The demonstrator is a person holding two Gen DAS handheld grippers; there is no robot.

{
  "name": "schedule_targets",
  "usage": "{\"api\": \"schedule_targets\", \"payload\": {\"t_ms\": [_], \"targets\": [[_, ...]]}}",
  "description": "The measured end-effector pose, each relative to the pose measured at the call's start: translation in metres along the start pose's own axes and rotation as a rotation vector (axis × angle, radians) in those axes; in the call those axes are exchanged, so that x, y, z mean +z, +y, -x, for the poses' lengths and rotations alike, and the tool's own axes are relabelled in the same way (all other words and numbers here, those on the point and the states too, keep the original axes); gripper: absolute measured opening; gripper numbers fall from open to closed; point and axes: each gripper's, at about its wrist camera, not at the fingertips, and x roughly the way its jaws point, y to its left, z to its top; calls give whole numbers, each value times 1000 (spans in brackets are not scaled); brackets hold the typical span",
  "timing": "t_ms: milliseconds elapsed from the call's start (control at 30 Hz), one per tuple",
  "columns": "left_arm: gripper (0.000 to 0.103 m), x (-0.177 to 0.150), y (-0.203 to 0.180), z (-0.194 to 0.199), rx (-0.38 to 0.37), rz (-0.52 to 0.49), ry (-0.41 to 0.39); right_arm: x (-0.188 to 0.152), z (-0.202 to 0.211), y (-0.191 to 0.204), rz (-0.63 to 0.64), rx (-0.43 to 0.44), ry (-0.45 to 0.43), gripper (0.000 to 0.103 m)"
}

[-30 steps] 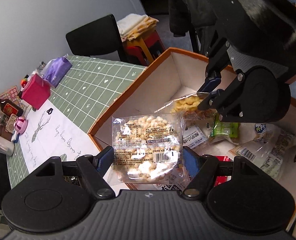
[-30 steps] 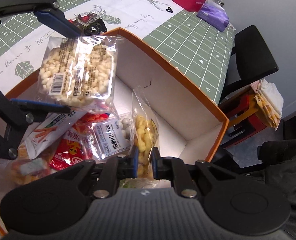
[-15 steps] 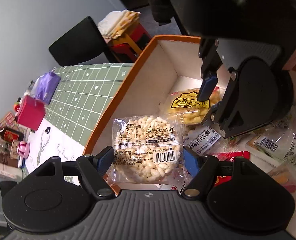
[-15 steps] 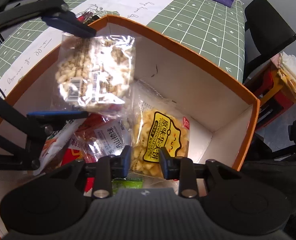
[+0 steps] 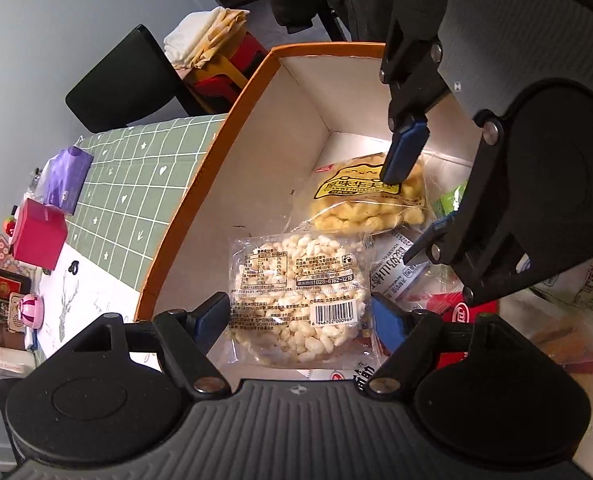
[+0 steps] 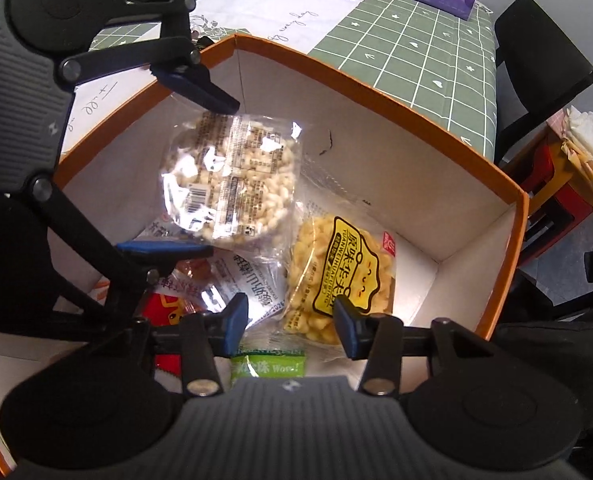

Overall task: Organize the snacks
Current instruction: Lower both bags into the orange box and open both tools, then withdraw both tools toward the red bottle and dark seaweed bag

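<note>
A clear pack of puffed rice [image 5: 298, 294] hangs between the fingers of my left gripper [image 5: 300, 320], inside the orange-rimmed box [image 5: 200, 184]. The pack [image 6: 230, 184] also shows in the right wrist view, with the left gripper [image 6: 188, 168] around it. My right gripper [image 6: 290, 320] is open and empty, just above a yellow corn-puff bag [image 6: 338, 276] that lies flat on the box floor near the far corner. The left wrist view shows that bag [image 5: 366, 200] under the right gripper [image 5: 414, 204].
Other snack packs lie in the box: a white one [image 6: 252, 292], a red one [image 6: 164, 308], a green one [image 6: 268, 364]. On the green checked tablecloth [image 5: 136, 184] stand a pink box [image 5: 38, 234] and a purple pouch [image 5: 66, 176]. A black chair [image 5: 124, 80] stands behind.
My right gripper has opened and let go of the yellow bag, which now lies flat in the box. My left gripper has carried the rice pack lower into the box.
</note>
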Motion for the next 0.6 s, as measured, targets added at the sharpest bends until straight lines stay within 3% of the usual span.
{"api": "schedule_targets", "payload": {"t_ms": [333,500,600], "targets": [[94,-6,-4,13,-9,6,-45,-2,8,4,-27,11,-20,57],[94,-13,-1,31,-23,69,-56,-5,16,9,-61,-1,-37,59],[93,-18,1,43,-4,103,-58,-3,22,12,-100,-17,-51,65]]}}
